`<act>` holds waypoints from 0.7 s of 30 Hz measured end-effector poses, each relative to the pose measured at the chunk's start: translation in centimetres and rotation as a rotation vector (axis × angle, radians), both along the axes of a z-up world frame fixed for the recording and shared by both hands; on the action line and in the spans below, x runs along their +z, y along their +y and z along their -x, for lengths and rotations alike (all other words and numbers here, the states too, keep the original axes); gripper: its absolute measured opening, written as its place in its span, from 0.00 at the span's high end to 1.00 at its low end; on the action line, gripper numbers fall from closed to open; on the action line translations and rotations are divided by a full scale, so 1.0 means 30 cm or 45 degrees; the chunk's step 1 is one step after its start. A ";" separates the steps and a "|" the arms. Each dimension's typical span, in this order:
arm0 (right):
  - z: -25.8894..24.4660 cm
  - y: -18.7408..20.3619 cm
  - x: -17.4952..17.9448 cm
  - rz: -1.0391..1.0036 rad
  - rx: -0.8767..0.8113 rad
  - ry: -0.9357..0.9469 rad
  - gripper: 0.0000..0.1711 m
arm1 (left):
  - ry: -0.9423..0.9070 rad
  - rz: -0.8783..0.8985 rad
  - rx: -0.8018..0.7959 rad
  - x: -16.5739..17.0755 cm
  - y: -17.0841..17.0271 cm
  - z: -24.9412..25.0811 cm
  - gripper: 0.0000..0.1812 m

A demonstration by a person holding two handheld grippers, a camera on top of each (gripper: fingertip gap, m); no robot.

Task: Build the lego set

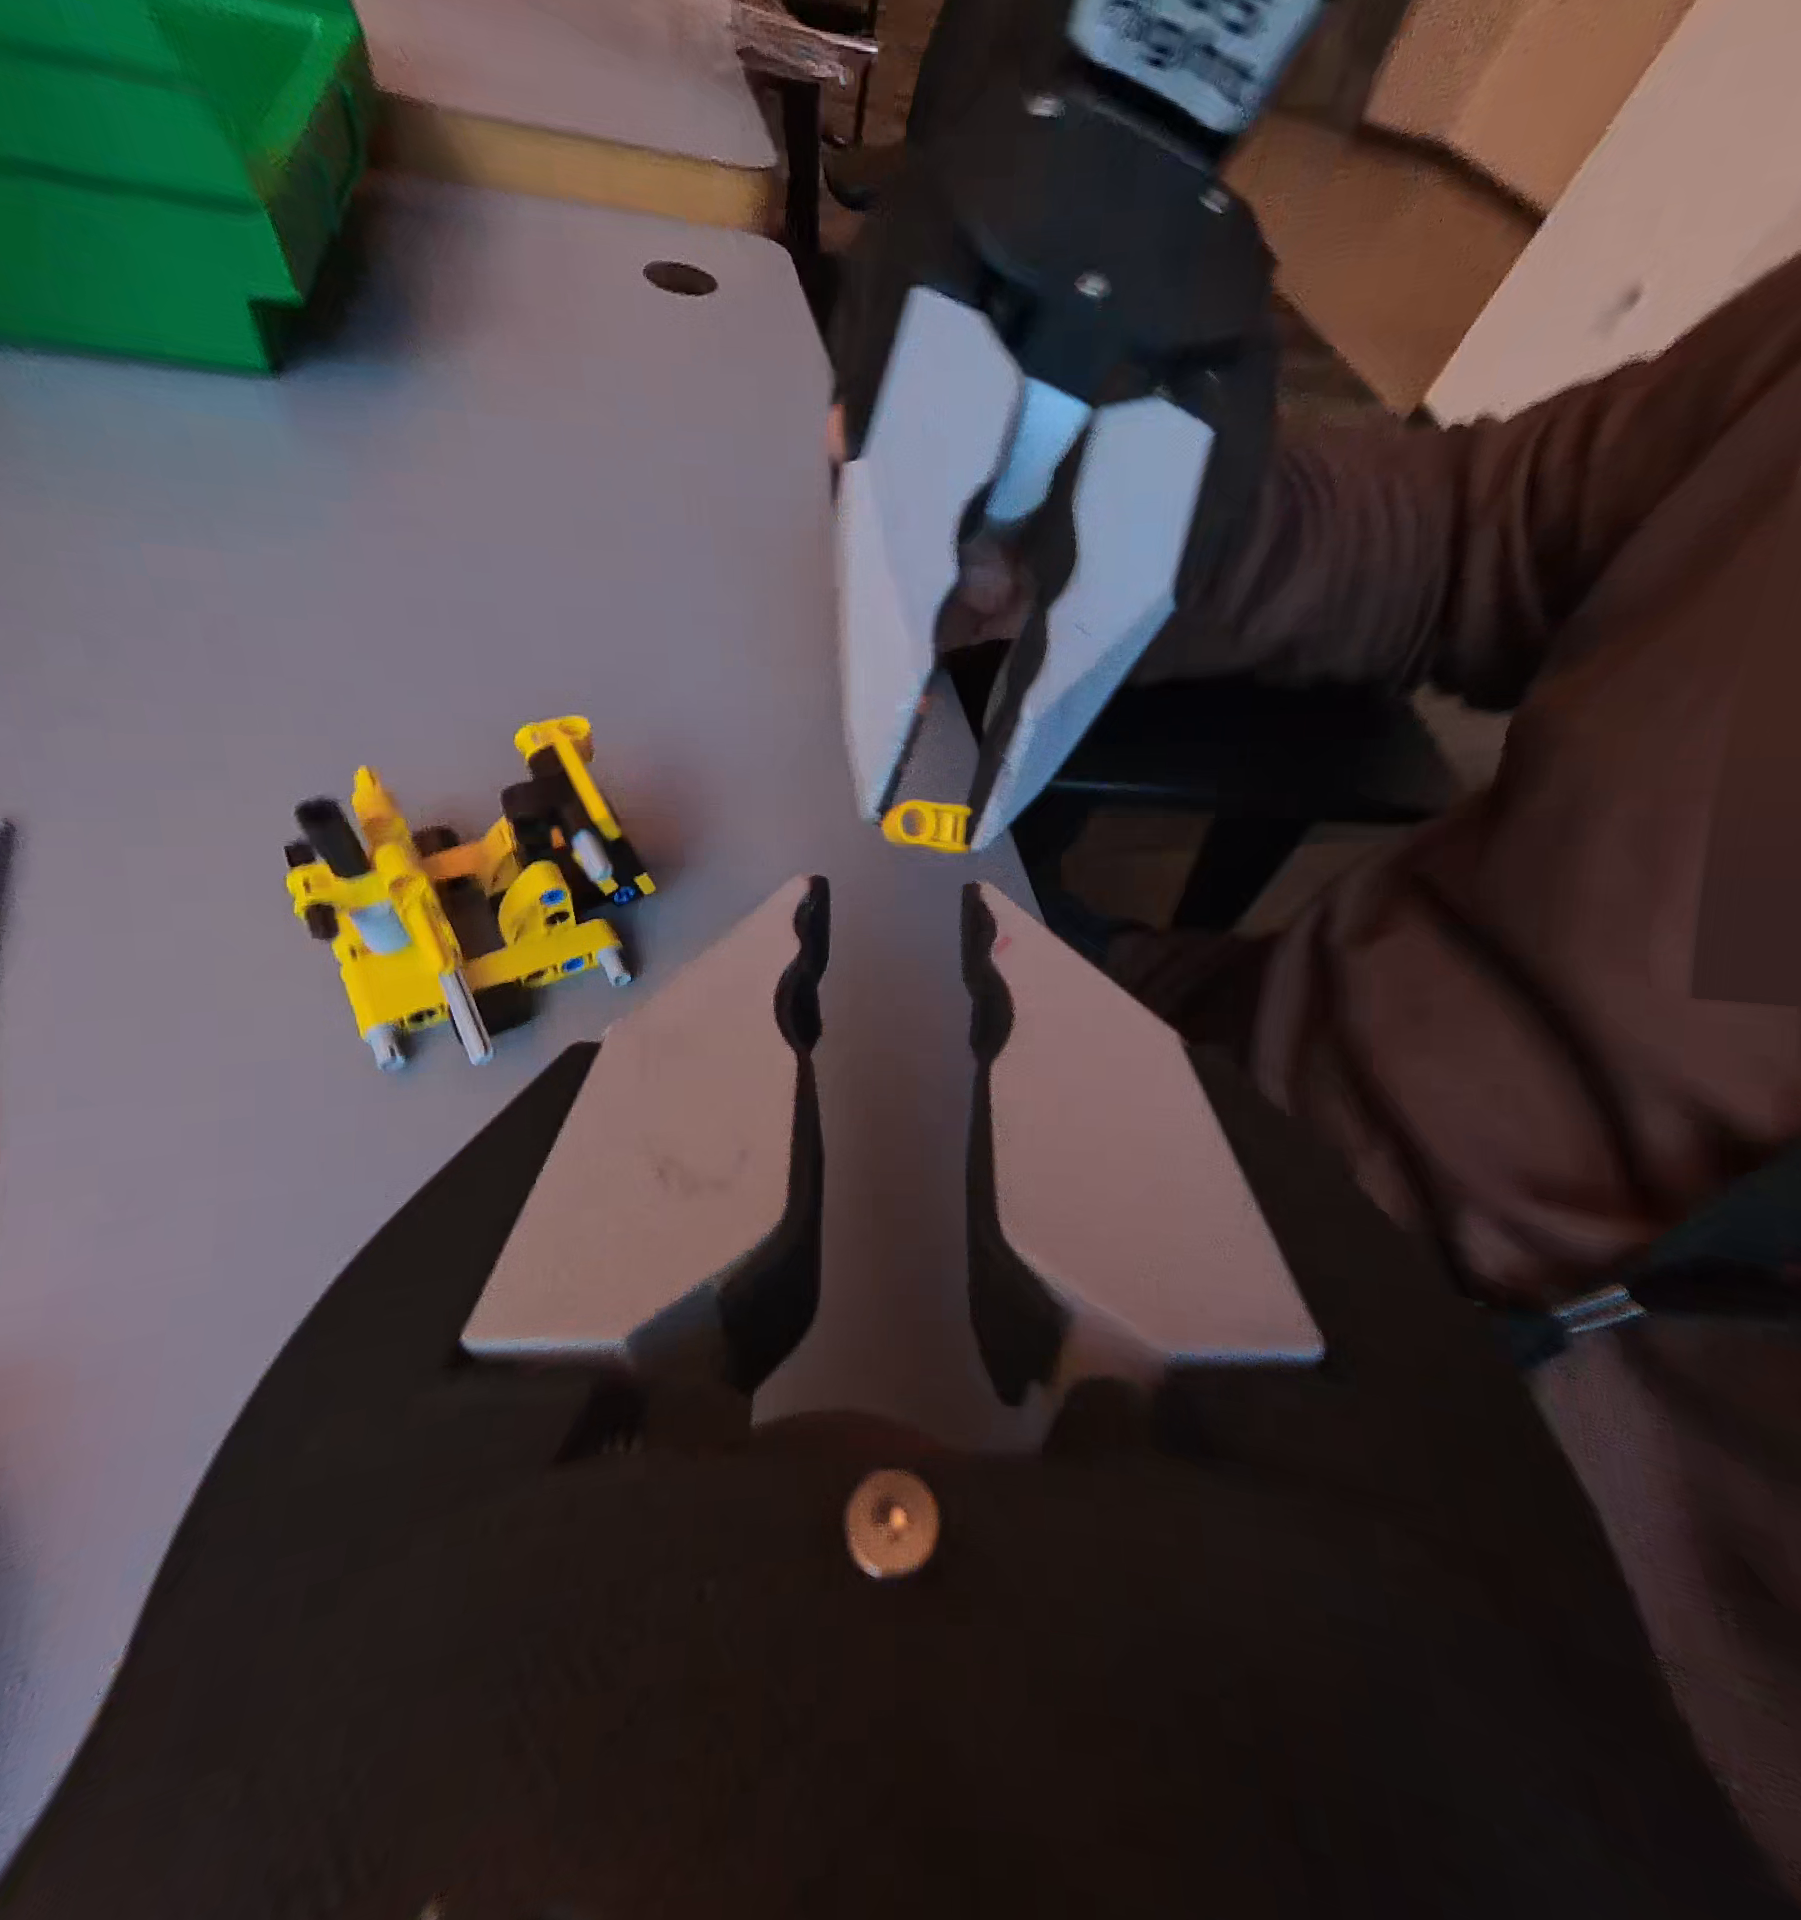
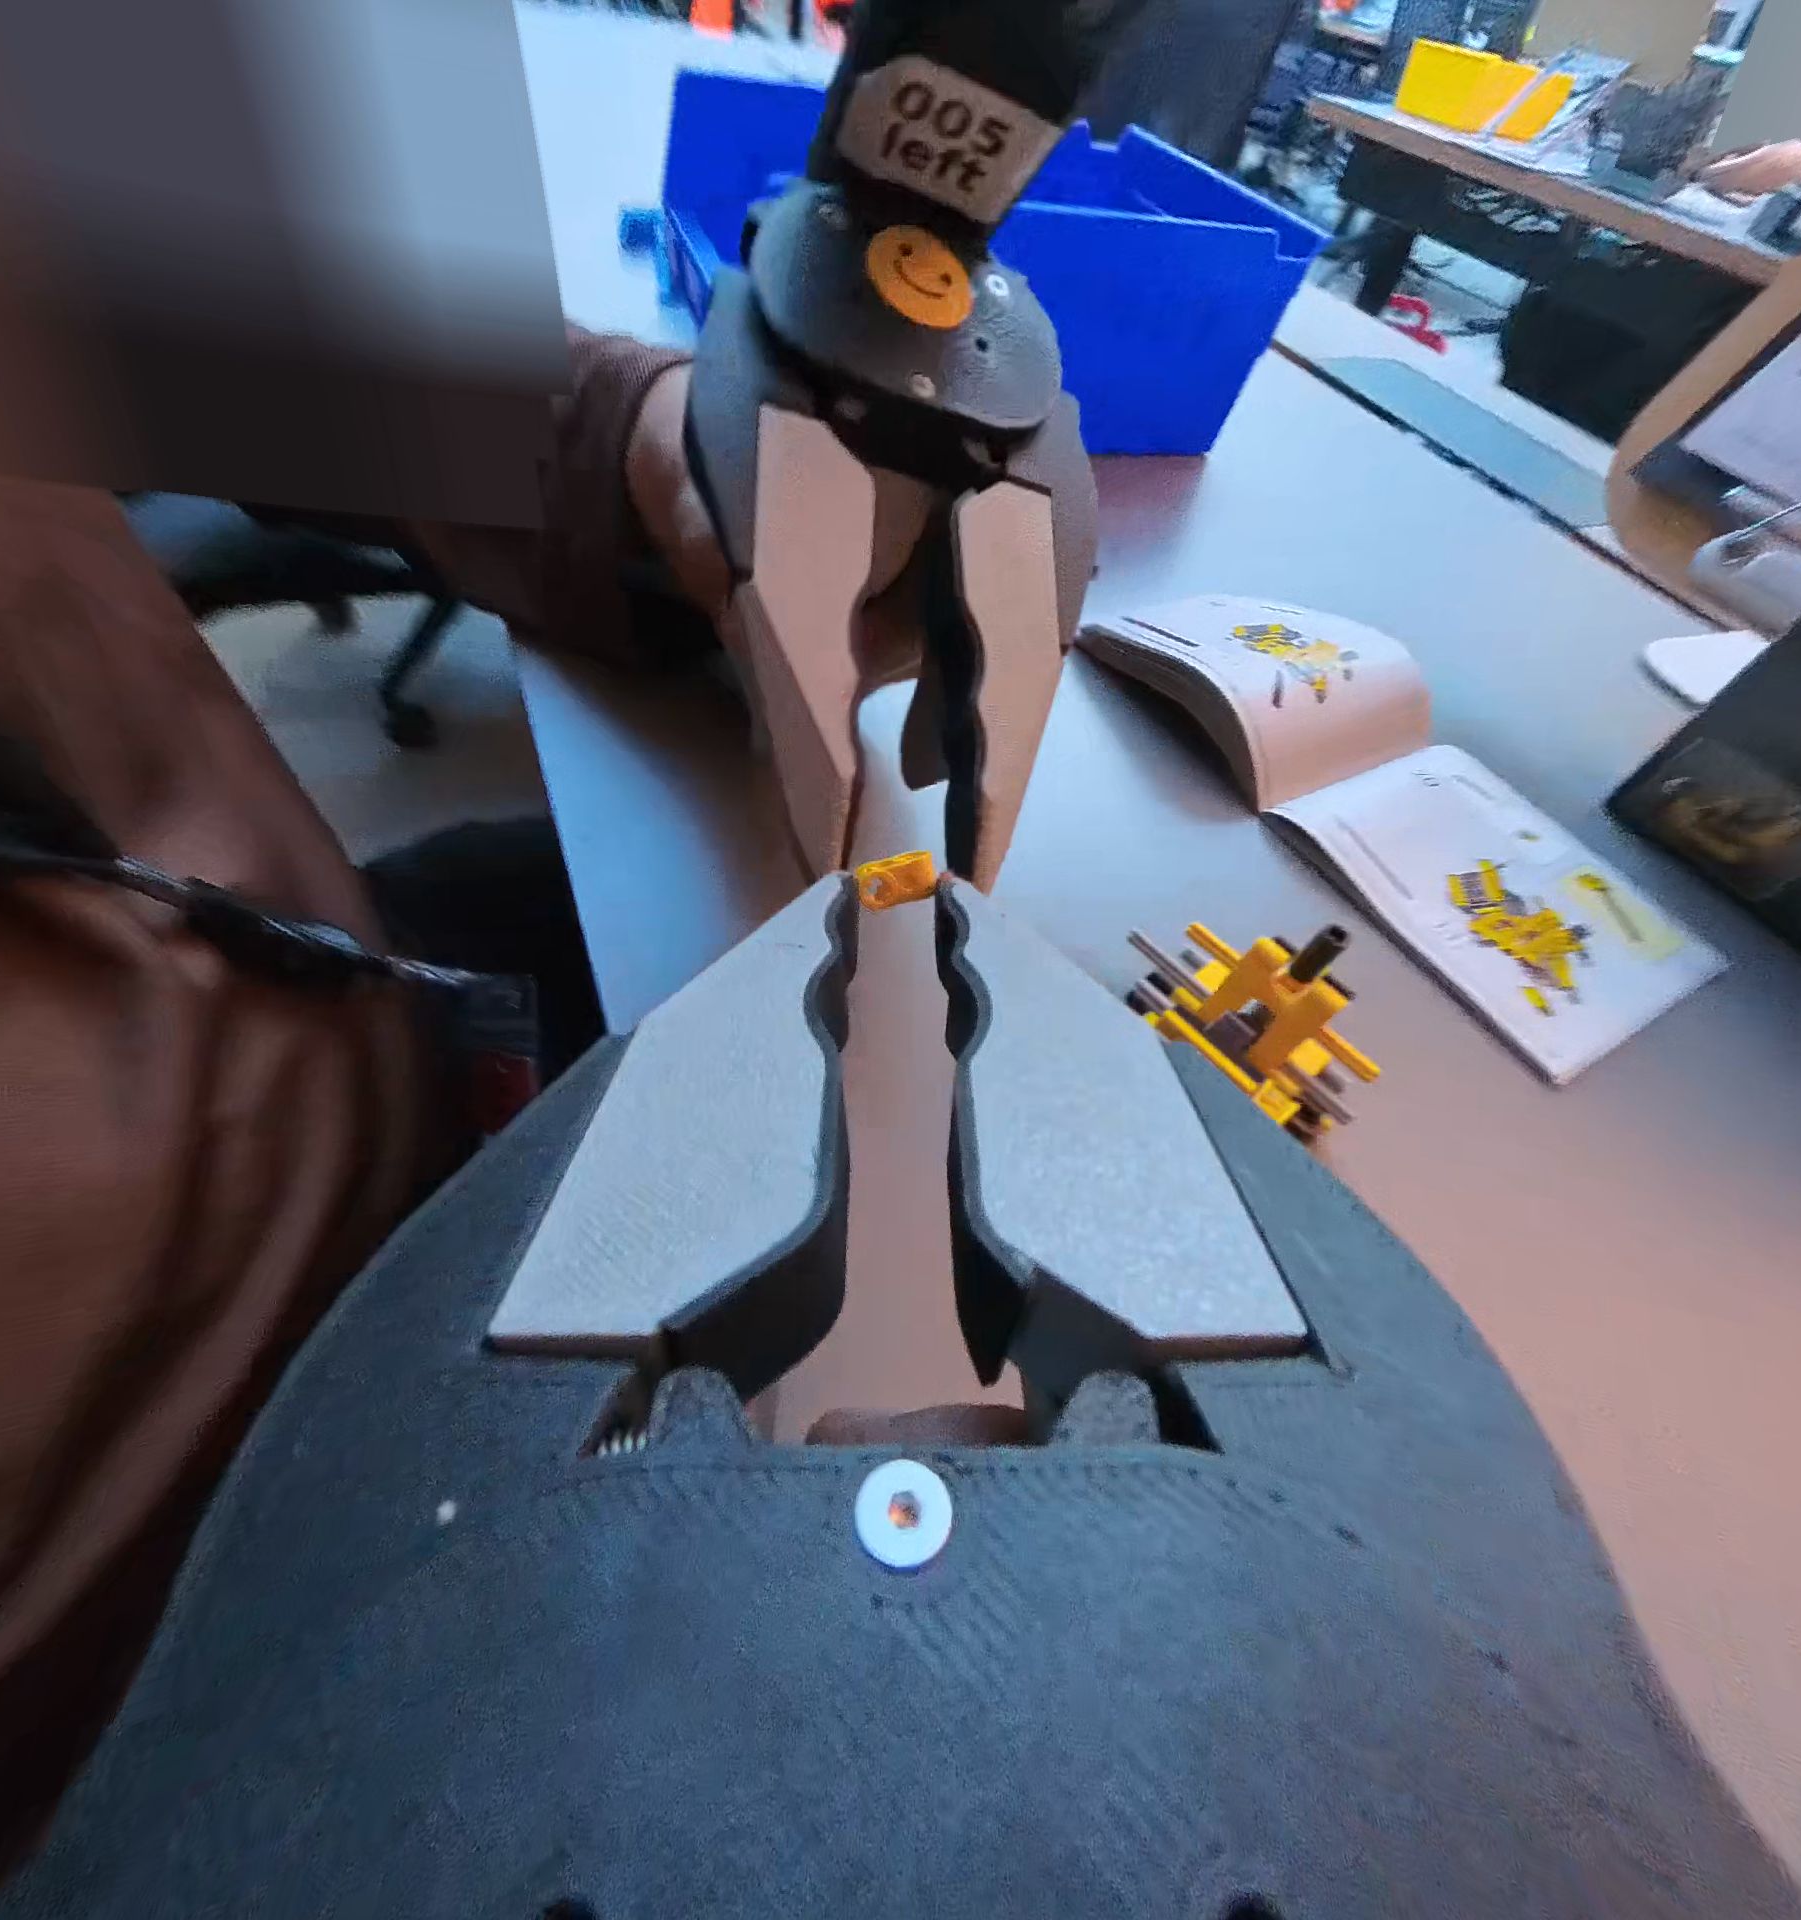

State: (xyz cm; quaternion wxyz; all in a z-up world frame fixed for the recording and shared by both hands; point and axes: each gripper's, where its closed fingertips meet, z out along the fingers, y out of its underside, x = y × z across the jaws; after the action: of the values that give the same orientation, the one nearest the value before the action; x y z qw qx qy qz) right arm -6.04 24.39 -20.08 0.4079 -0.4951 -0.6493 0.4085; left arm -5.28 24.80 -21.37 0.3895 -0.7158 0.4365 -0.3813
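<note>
Grey and smooth, the surface [image 1: 252, 582] is carrying, from left to right in the left wrist view, stacked green plastic bins [image 1: 127, 166], then the half-built yellow and black lego model [image 1: 460, 914] with grey axles sticking out. Next, the left gripper [image 1: 894, 894] is hovering with its fingers spread and holding nothing. Just beyond its tips, the right gripper [image 1: 927, 826] is pinching a small yellow lego connector with a round hole [image 1: 925, 826] between its fingertips, off the surface near the edge. In the right wrist view an open paper instruction booklet [image 2: 1395, 810] is lying beyond the model.

A handover or regrasp of the connector seems to be in hand. Next, I judge, the connector needs turning so its hole is lining up with an axle on the model, well apart to the left.
</note>
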 end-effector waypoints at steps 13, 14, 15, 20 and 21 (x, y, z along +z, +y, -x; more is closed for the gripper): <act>-0.017 0.002 0.034 0.617 0.139 0.025 0.94 | 0.260 -0.819 0.122 0.082 0.014 -0.015 0.89; -0.014 -0.001 0.039 0.649 0.144 0.032 0.94 | 0.282 -0.878 0.137 0.088 0.015 -0.015 0.89; -0.011 -0.002 0.046 0.686 0.147 0.046 0.94 | 0.300 -0.934 0.133 0.092 0.009 -0.018 0.91; -0.010 -0.009 0.081 0.913 0.191 0.109 0.94 | 0.366 -1.114 0.157 0.115 -0.001 -0.016 0.95; -0.008 -0.009 0.082 0.949 0.191 0.114 0.94 | 0.380 -1.131 0.162 0.116 0.000 -0.014 0.96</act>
State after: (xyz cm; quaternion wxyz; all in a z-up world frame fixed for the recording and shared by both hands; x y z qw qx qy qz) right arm -5.81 24.11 -17.61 0.1969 -0.5423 -0.4720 0.6665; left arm -4.88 24.81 -17.90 0.6136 -0.5522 0.5638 -0.0262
